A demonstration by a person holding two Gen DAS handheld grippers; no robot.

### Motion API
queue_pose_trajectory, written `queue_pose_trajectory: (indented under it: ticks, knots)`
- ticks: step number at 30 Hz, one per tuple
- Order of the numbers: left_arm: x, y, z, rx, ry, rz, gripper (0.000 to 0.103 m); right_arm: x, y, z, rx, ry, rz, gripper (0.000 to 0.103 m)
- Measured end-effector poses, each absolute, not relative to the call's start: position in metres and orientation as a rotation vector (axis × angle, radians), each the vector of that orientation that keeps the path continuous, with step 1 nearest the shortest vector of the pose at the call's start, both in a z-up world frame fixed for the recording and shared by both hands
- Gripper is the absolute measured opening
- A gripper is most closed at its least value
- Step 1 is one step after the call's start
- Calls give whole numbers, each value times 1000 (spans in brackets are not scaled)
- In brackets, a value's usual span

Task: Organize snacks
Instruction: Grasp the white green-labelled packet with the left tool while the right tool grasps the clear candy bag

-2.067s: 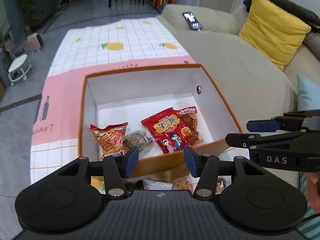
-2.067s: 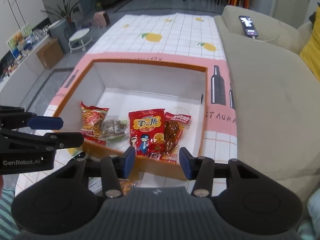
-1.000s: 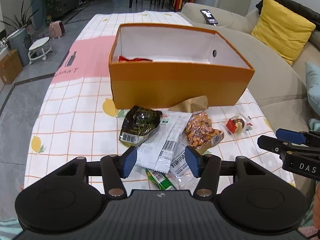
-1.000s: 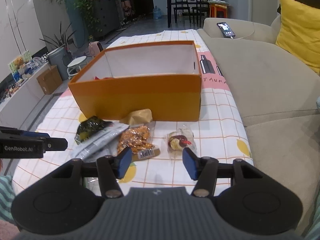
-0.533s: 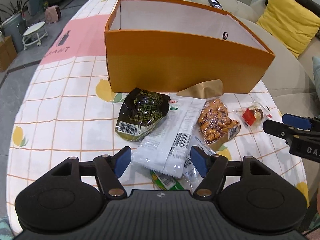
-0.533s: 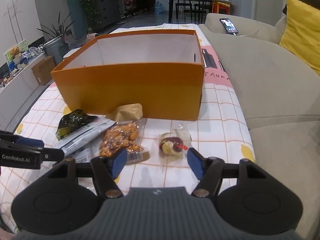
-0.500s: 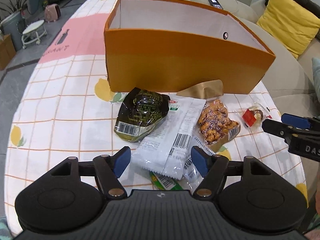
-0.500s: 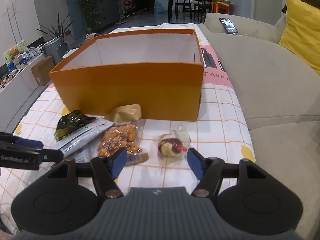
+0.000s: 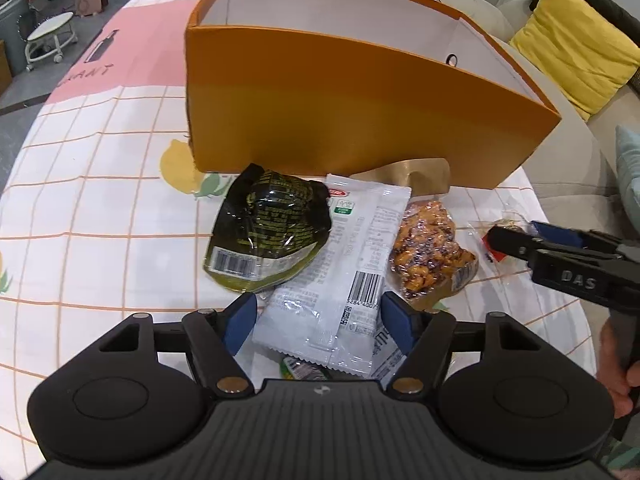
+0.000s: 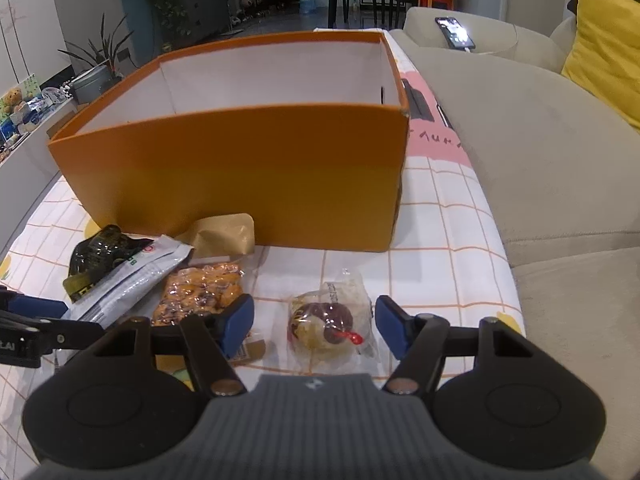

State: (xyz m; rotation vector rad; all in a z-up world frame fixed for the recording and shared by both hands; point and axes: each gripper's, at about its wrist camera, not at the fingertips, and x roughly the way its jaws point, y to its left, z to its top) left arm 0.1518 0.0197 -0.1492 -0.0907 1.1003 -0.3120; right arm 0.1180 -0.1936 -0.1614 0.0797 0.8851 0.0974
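Note:
An orange box (image 9: 360,120) with white inner walls stands on the checked tablecloth; it also shows in the right wrist view (image 10: 240,176). In front of it lie a dark green packet (image 9: 264,236), a white packet (image 9: 340,276), a clear bag of orange snacks (image 9: 428,256) and a brown pouch (image 9: 420,172). My left gripper (image 9: 318,320) is open, its pads either side of the white packet's near end. My right gripper (image 10: 314,324) is open around a small clear-wrapped pastry (image 10: 328,320).
A beige sofa (image 10: 540,140) runs along the table's right side, with a phone (image 10: 454,32) and a yellow cushion (image 10: 608,36) on it. A green wrapper (image 9: 300,368) peeks from under the white packet. The table edge is close on the right.
Both grippers dropped from above the box to the snacks in front of it, then moved closer. The white packet now sits between the left pads, the pastry between the right pads.

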Motion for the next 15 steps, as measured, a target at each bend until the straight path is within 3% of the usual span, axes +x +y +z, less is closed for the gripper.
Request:
queue_pose_trajectory:
  ticks: [2,15]
  knots:
    - [151,18,-146,-92,1097,-322,72,117,-193,-163,74,903,98,45]
    - [119,-18,-131,-44,1157,-462,68,83,-192,-145,108,962,110,42]
